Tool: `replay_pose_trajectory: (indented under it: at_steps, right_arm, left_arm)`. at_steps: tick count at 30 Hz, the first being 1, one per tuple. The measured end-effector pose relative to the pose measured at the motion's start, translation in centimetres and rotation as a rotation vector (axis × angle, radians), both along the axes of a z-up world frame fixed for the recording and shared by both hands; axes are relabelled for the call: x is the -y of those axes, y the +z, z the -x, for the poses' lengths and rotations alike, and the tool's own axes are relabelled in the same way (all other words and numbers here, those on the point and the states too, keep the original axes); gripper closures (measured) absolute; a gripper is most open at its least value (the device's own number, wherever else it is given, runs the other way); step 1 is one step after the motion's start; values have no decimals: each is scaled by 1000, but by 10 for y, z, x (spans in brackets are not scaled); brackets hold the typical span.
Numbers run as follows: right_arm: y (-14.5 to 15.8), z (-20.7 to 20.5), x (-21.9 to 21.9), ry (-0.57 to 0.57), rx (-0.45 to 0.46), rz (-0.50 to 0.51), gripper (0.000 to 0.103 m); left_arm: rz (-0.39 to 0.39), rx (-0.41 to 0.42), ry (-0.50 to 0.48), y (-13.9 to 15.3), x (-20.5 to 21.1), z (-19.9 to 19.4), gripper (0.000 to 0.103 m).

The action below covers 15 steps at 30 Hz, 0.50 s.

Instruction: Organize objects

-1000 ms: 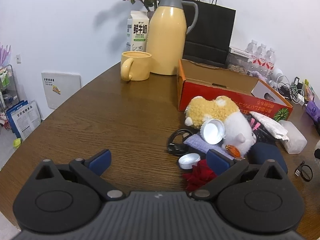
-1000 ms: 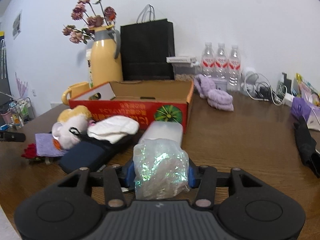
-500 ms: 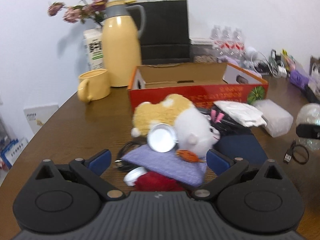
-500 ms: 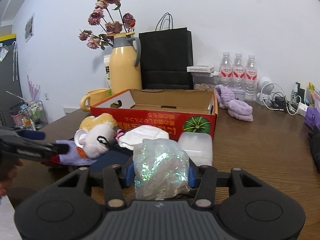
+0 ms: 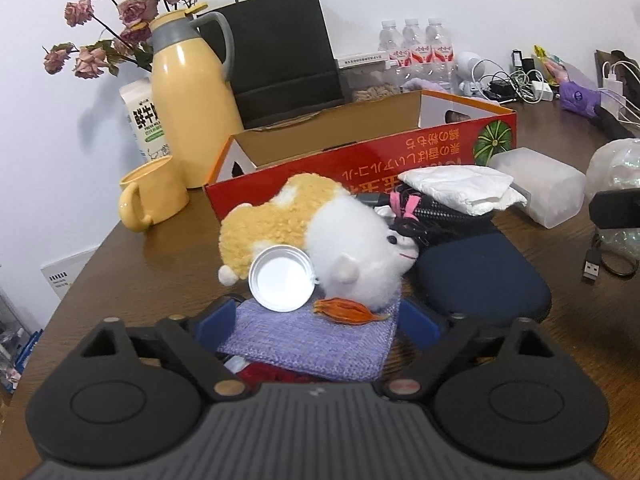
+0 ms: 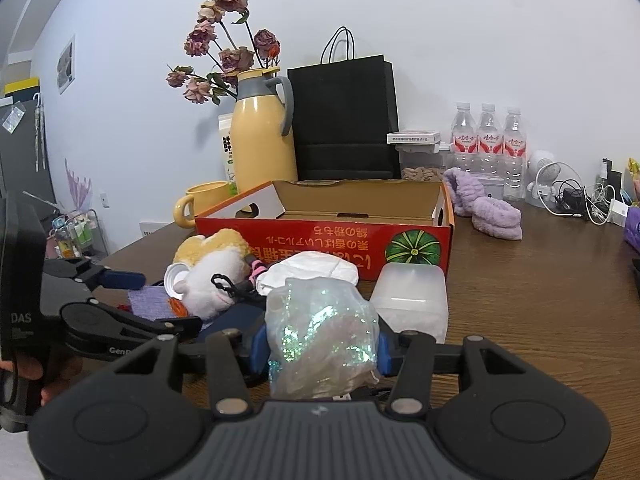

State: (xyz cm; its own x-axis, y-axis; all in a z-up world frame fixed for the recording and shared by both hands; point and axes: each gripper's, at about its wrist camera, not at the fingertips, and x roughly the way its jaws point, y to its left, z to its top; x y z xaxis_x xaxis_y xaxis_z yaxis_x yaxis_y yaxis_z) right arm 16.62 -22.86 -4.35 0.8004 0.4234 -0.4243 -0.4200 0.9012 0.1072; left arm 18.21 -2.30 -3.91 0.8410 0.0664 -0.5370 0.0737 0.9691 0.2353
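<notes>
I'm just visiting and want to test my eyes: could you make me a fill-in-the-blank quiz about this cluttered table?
1. The right gripper holds a crinkly, iridescent ____.
2. The left gripper has its fingers either side of a ____ cloth.
3. The red cardboard box is ____ inside.
4. The mug beside the thermos is ____.

Missing: bag; purple; empty; yellow

**Two wrist views, one cluttered table**

The left wrist camera looks down its fingers, close over the plush toy (image 5: pixel 320 236), facing the red box (image 5: pixel 360 156) and the wall. The right wrist camera sits further right and back — it faces the same box (image 6: pixel 324 244), toy (image 6: pixel 212 276) and yellow flask (image 6: pixel 260 136), and catches the left gripper (image 6: pixel 160 300) at its left edge.
</notes>
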Motion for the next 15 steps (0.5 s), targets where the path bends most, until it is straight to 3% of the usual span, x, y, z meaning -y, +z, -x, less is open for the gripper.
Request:
replay_pose_trajectory:
  at_steps: [6,13,15]
  right_arm:
    - [-3,0,-5,9,-2,-3,54]
    - [-4,1,-5,5,-3,-5,54]
    - [-4,1,-4,3,-1,-5,54]
  left_arm:
    - [40,-23,-33,-2,-2,-1,37]
    - [58,-25,-44,-2,-3,0,75]
    - [81,-24,-43,0,-6,2,76]
